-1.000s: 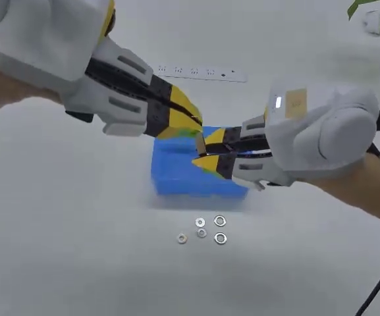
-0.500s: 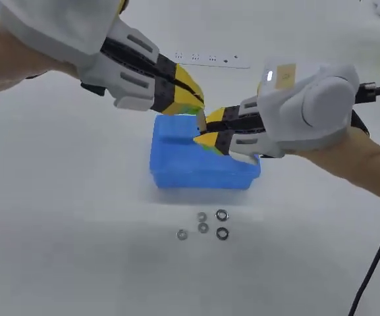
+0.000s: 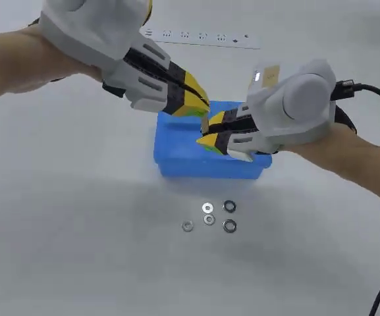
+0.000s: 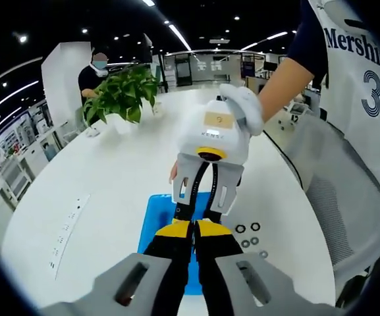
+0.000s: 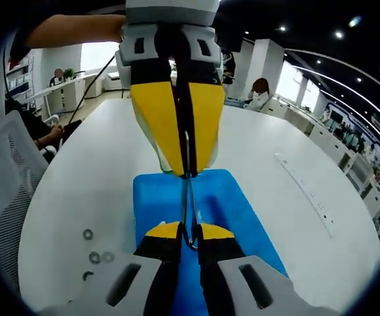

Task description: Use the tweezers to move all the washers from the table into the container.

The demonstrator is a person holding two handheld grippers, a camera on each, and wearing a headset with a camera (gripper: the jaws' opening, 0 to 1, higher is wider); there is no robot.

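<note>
Fingers point(image 5: 176, 118) of left gripper point(image 3: 205, 107) and right gripper point(image 3: 206, 130) stay clamped on tweezers point(image 5: 188, 204) (five washers point(image 3: 209, 220) unmoved on surface point(image 3: 78, 230)): no progress.

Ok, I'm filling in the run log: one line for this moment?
left claw shut on tweezers | right claw shut on tweezers | both above blue container | five washers on table

Holds the left tongs point(image 3: 201, 108) above the far left part of the container point(image 3: 176, 158), bare forearm slanting down from beyond its left side. Points the right tongs point(image 3: 204, 133) back at them from the container's right, almost tip to tip (both pairs of jaws pressed together). Grips the tweezers point(image 5: 187, 197) at either end, one end in each.
</note>
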